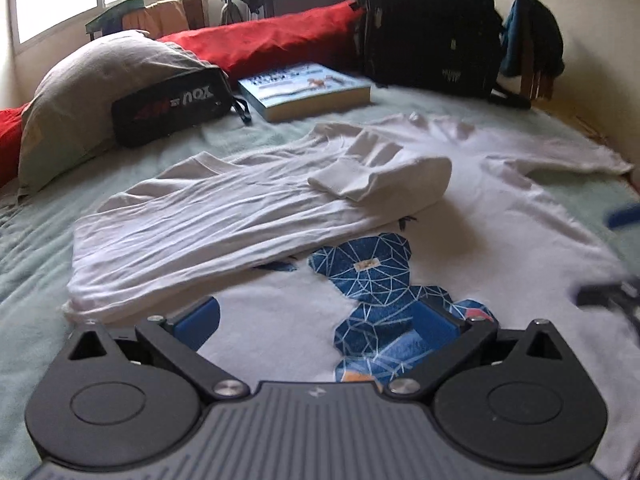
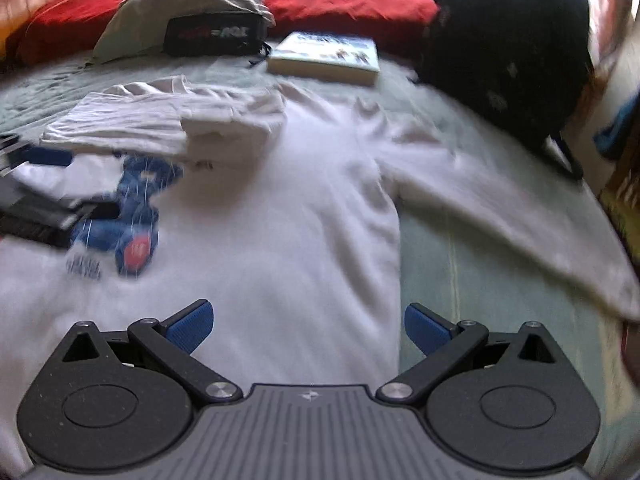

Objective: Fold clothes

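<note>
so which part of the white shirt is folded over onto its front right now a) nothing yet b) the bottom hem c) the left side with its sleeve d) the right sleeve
c: the left side with its sleeve lies doubled over the white shirt, partly covering the blue print, while the right sleeve lies spread on the bed.

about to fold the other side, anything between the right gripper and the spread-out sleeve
Nothing visible: the open right gripper hovers over the white long-sleeved shirt, and only bare green bedspread lies before its unfolded sleeve.

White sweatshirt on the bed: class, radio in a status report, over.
Left tongs open, right tongs open, both empty. White sweatshirt half folded; right sleeve still spread out. Book and backpack clear behind.
</note>
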Tool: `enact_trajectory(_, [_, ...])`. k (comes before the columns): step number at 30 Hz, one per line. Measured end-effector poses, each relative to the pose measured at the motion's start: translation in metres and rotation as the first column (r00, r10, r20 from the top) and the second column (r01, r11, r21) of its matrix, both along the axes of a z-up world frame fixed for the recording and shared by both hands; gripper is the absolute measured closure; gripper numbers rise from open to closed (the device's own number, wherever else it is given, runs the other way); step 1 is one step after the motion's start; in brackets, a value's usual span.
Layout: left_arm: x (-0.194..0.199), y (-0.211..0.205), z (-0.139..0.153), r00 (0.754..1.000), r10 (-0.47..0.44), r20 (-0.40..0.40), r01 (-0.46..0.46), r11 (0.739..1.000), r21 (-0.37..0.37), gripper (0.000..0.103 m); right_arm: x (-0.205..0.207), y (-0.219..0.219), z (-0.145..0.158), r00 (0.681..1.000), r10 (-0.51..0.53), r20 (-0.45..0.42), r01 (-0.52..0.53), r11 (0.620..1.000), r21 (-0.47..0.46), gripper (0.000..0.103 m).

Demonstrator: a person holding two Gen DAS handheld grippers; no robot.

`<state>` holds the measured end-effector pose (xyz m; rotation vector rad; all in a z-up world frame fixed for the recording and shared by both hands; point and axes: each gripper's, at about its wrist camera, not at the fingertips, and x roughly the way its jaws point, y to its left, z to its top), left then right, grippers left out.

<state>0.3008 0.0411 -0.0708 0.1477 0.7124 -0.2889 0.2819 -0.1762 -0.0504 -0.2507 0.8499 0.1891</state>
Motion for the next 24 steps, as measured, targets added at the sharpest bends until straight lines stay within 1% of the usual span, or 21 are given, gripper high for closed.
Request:
enact_trajectory(3, [-0.007, 0.007, 0.008, 0.999, 0.004, 0.041, -0.004, 1.0, -0.01, 0.001, 0.026, 0.021, 0.006, 0.998, 0.045, 0.048, -0.043, 0.998, -0.037, 0.0])
enact_trajectory(5, [-0.006, 0.012, 0.009, 0.999, 0.007, 0.036, -0.006, 0.999, -0.04, 0.001, 0.046, 0.035, 0.006, 0.995, 0.07, 0.071, -0.066, 0.996, -0.063, 0.0])
enact_trajectory(7, [-0.004, 0.015, 0.009, 0.999, 0.028, 0.035, -0.026, 0.999, -0.042, 0.001, 0.067, 0.049, 0.006, 0.992, 0.094, 0.089, -0.086, 0.992, -0.088, 0.0])
enact_trajectory(9, [-0.004, 0.017, 0.009, 0.998, 0.052, 0.043, -0.05, 0.998, -0.034, 0.001, 0.085, 0.059, 0.0, 0.99, 0.103, 0.092, -0.094, 0.991, -0.099, 0.0])
enact_trajectory(15, [-0.004, 0.023, 0.011, 0.997, 0.056, 0.048, -0.053, 0.996, -0.068, 0.001, 0.121, 0.077, -0.016, 0.99, 0.115, 0.087, -0.106, 0.99, -0.093, 0.0])
enact_trajectory(18, [-0.003, 0.023, 0.01, 0.997, 0.06, 0.043, -0.057, 0.996, -0.066, 0.001, 0.13, 0.08, -0.019, 0.99, 0.098, 0.103, -0.09, 0.993, -0.08, 0.0])
enact_trajectory(24, [-0.001, 0.023, 0.008, 0.997, 0.064, 0.035, -0.061, 0.996, -0.066, 0.001, 0.139, 0.064, -0.018, 0.99, -0.008, 0.144, 0.019, 0.997, -0.071, 0.0])
